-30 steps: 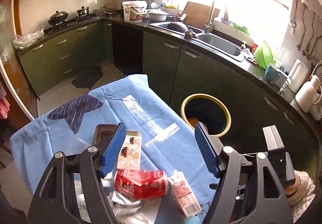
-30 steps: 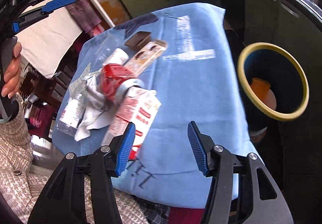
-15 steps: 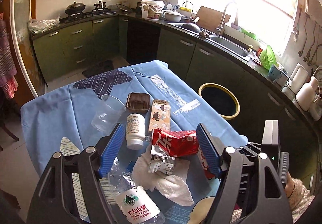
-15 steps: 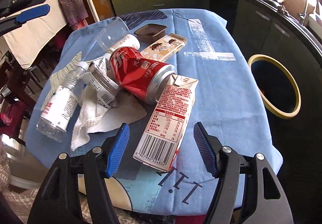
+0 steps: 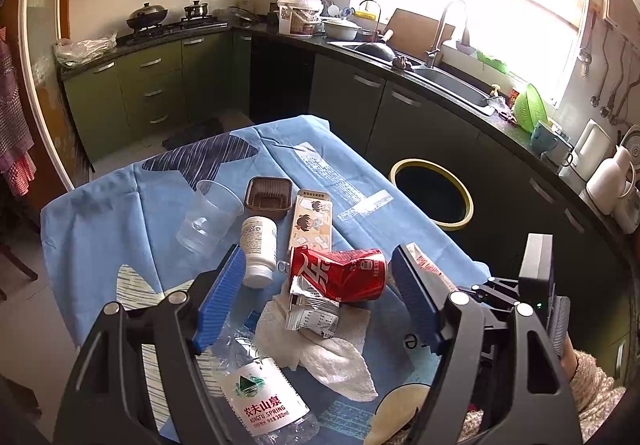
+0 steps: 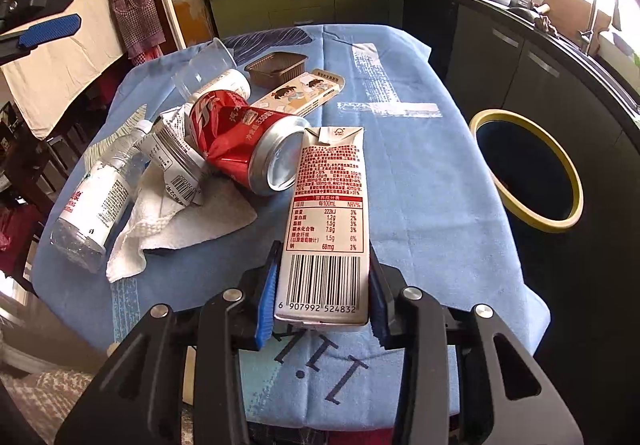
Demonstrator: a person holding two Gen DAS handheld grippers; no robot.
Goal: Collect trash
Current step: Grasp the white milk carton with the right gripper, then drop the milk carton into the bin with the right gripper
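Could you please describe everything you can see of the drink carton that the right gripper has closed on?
The drink carton is a slim white paper-looking box printed with red text, a nutrition table and a barcode at its near end. It lies lengthwise on the blue tablecloth, folded top pointing away. The right gripper is shut on its barcode end, a blue pad on each side. Its far end meets the base of the crushed red can. It looks undented.

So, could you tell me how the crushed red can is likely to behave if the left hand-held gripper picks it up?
The red can is dented and creased, so it probably gives further when squeezed. It looks empty, so likely light. It lies on its side against the silver wrapper and white paper towel, so it may roll or drag them when nudged by the open left hand-held gripper.
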